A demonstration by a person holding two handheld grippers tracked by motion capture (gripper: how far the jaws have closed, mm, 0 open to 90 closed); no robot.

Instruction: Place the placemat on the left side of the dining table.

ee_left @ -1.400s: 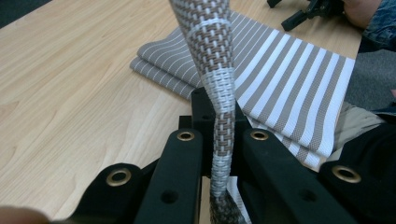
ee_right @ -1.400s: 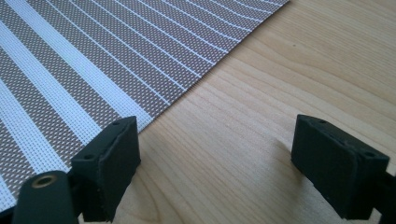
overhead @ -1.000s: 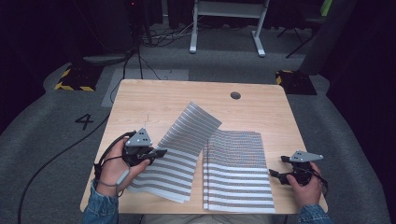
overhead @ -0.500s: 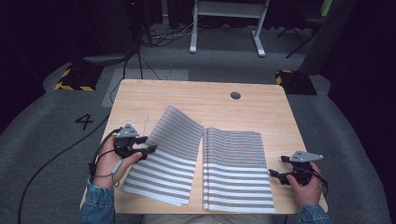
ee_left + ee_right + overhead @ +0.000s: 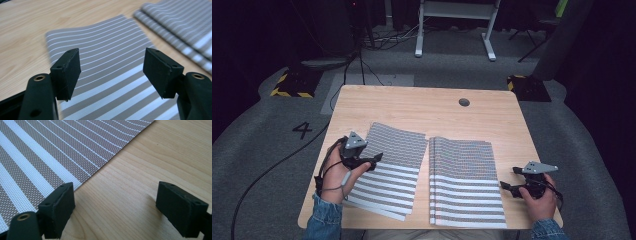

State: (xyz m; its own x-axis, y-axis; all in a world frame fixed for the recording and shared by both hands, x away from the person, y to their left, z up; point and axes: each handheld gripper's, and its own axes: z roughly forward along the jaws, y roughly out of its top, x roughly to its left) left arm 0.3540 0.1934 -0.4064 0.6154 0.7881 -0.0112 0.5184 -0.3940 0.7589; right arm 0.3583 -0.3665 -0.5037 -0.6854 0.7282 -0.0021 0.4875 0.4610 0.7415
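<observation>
Where the high view's lower left shows the left gripper, its jaws stand wide apart, holding nothing, over the left edge of a single striped mat. That mat lies flat on the wooden table, slightly turned, left of centre. In the left gripper view the mat fills the gap between the parted jaws, below them.

Centre to right: a stack of striped mats, just beside the single mat, a narrow strip of bare wood between them. How many mats it holds cannot be told.

Lower right: right gripper, just off the stack's right edge, jaws wide apart and empty. In the right gripper view the jaws straddle bare wood, the stack's edge by the left jaw.

Table: light wood, round cable hole at upper right. Grey carpet around, marked "4" at left; white desk frame at top. Room beyond is dark, detail lost. Forearms cut off at the bottom edge.
</observation>
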